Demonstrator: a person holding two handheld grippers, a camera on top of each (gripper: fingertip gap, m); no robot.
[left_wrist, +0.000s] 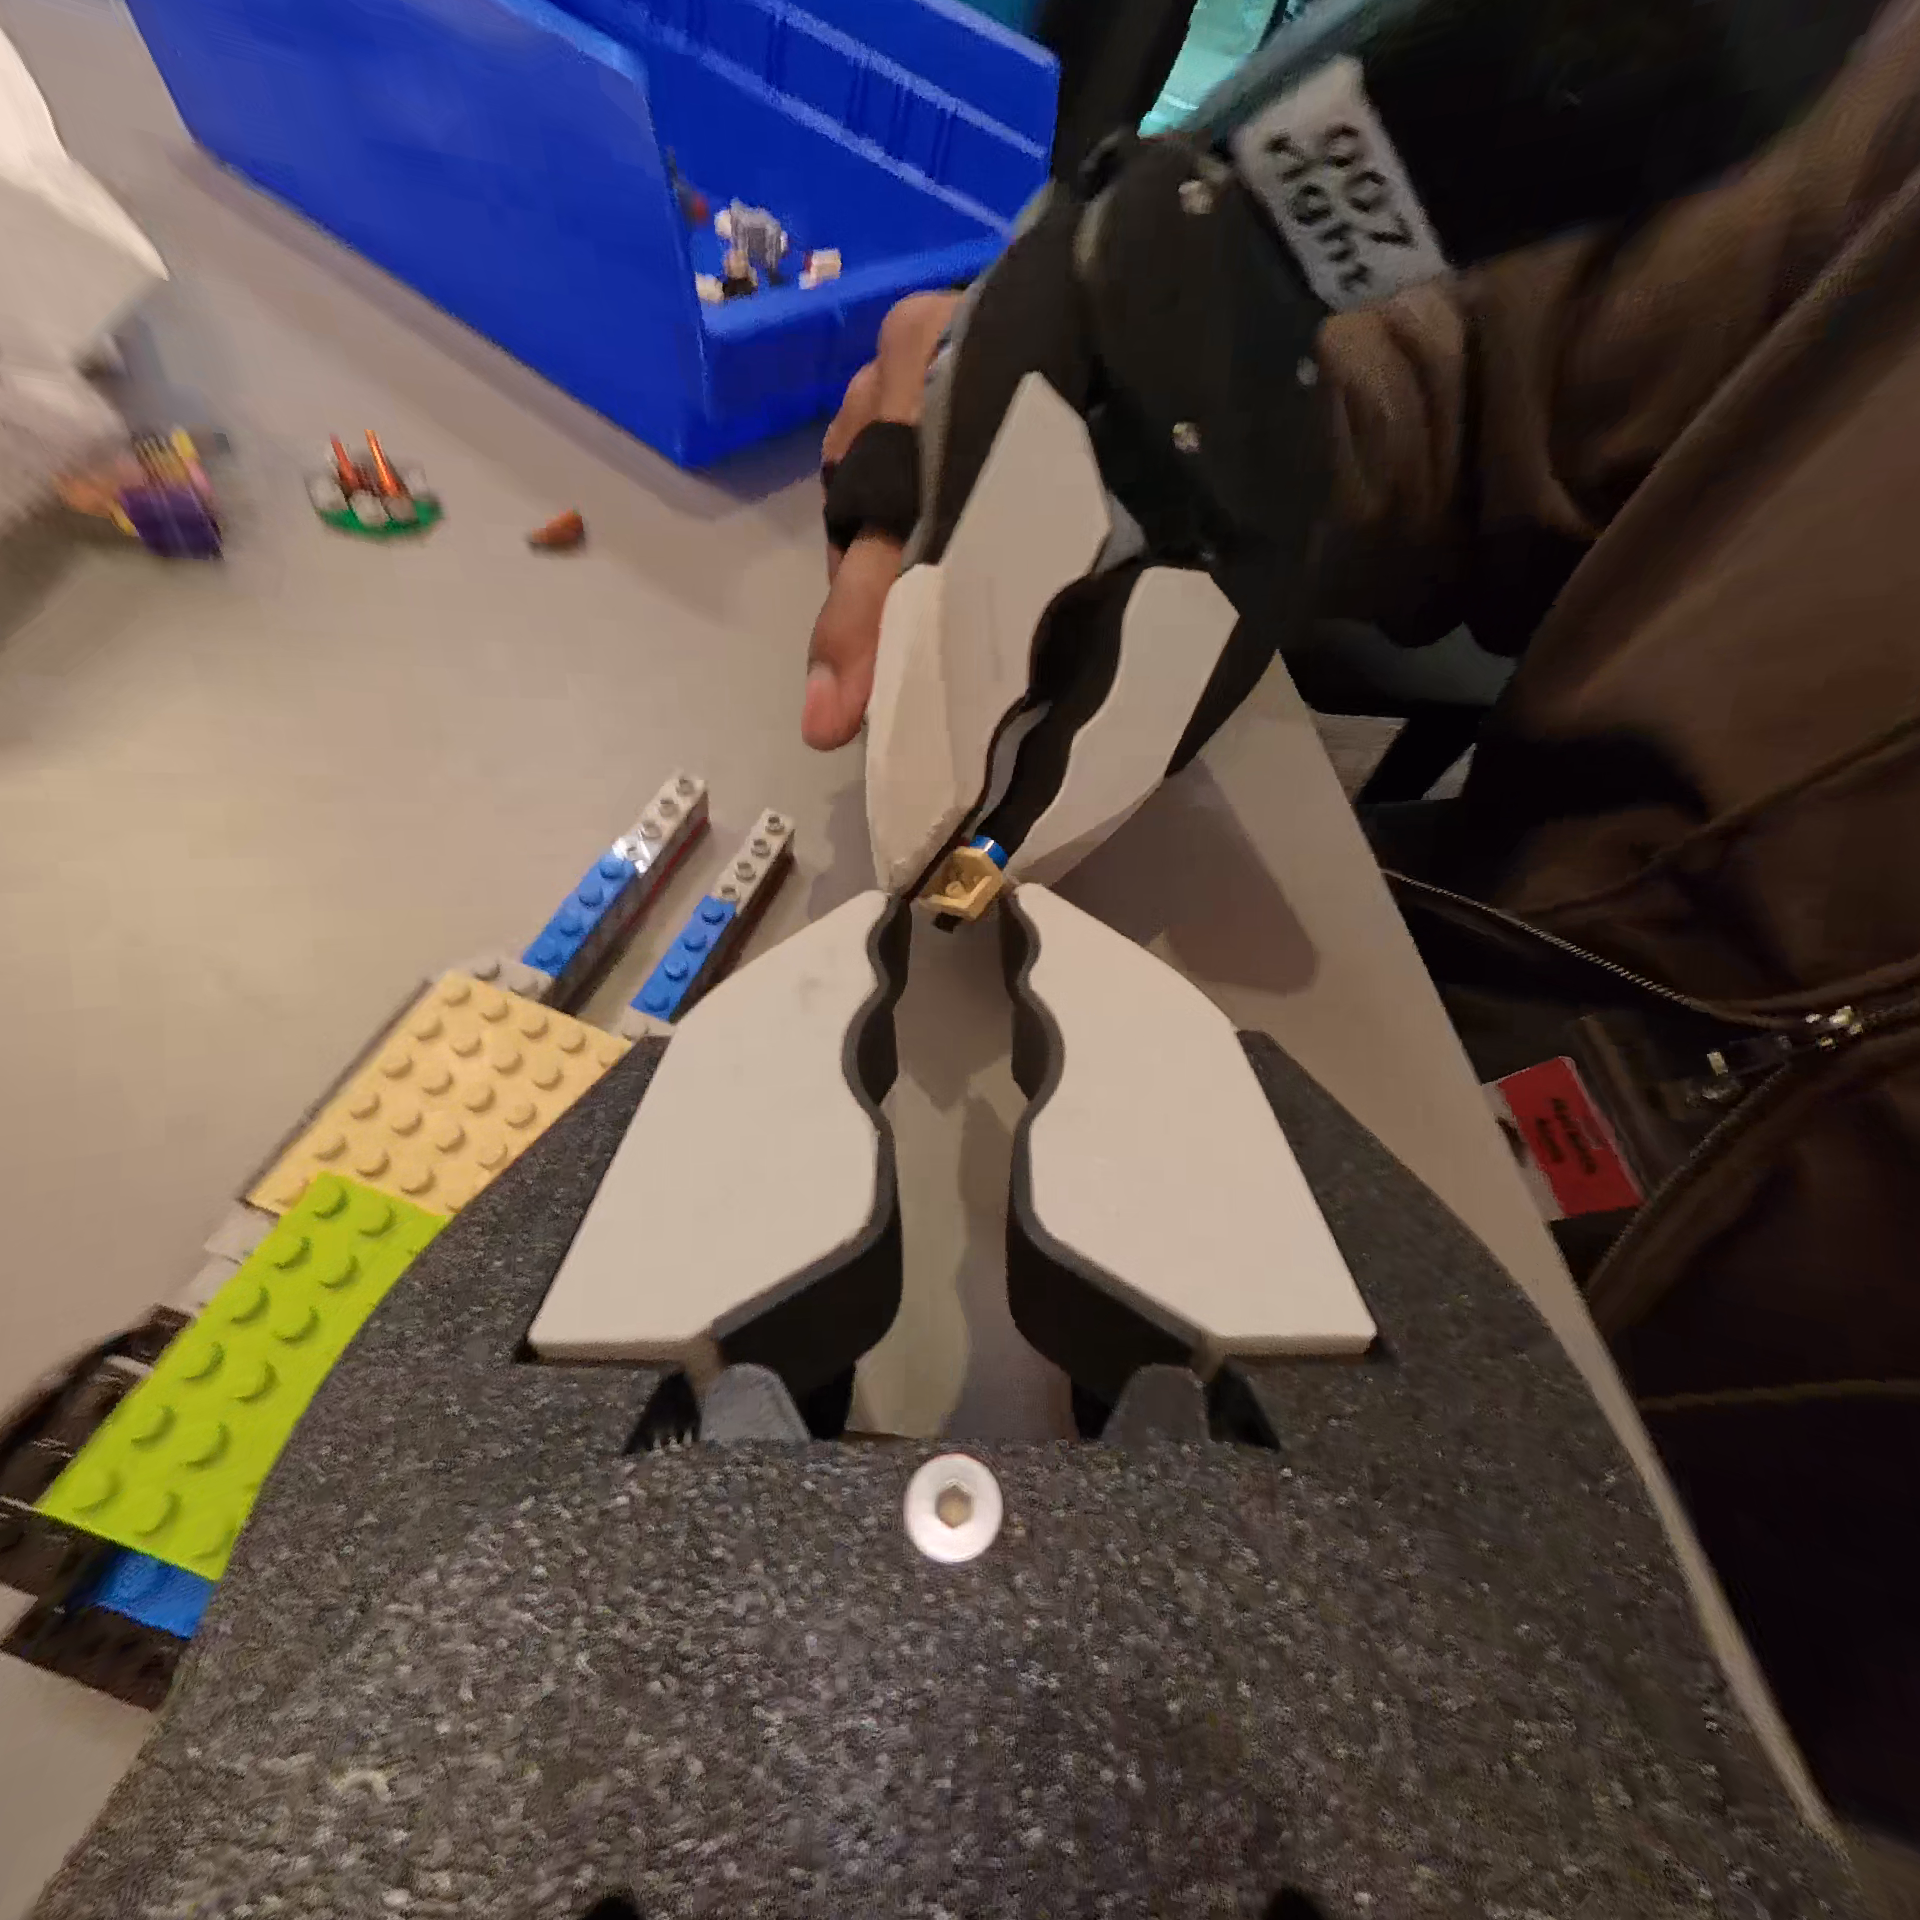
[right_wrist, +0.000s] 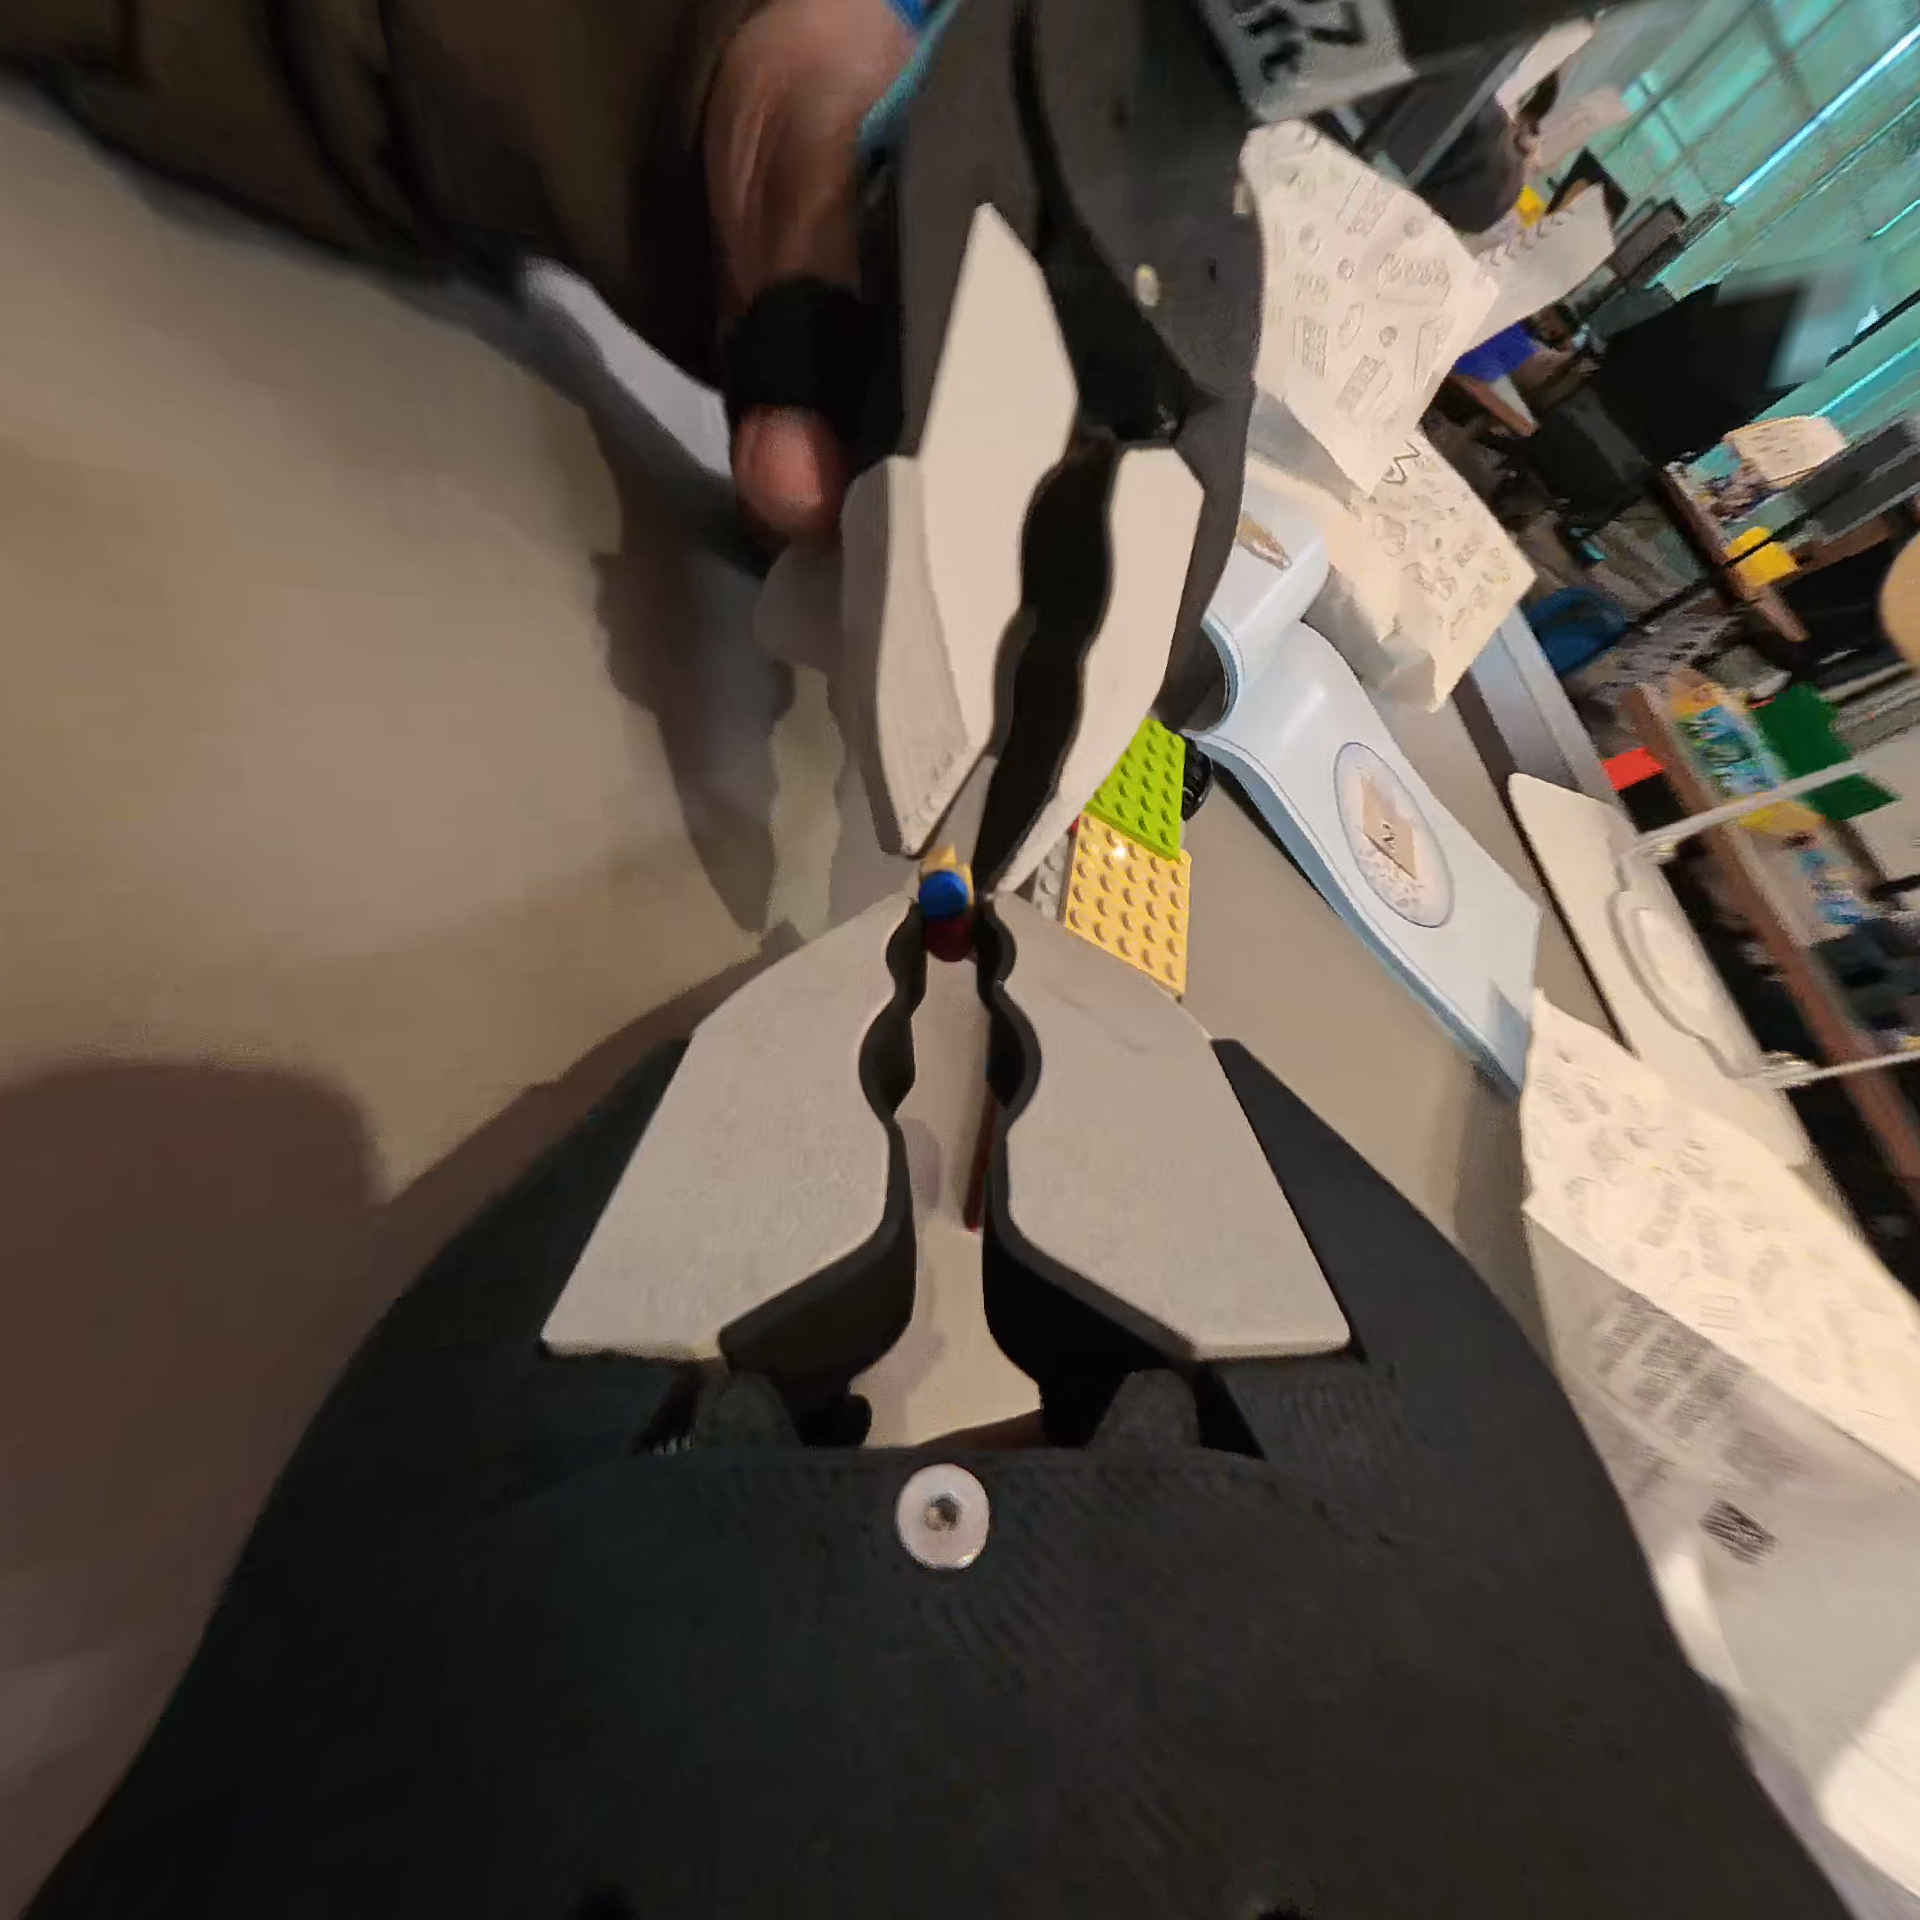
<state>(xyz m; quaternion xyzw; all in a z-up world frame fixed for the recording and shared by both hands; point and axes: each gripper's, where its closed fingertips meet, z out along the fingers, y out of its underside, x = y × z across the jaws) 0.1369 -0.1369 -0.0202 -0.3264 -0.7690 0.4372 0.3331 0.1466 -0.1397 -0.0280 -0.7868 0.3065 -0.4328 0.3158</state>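
Both tongs meet tip to tip above the tabletop (left_wrist: 260, 779) edge, right tongs (right_wrist: 948, 914) clamped on a small tan-blue-red brick piece (left_wrist: 961, 886), left tongs (left_wrist: 951, 904) clamped around it too, studded plates (left_wrist: 447, 1081) just beside.

Two wrist cameras facing each other, tip to tip.
Each looks close along its own tongs over the bench (left_wrist: 312, 727); both share the studded plates (left_wrist: 447, 1081) (right_wrist: 1132, 904).

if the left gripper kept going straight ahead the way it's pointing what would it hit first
Most likely the small tan and blue brick piece right at the left gripper fingertips, then the right gripper tips pinching it from the opposite side. Depth is hard to judge.
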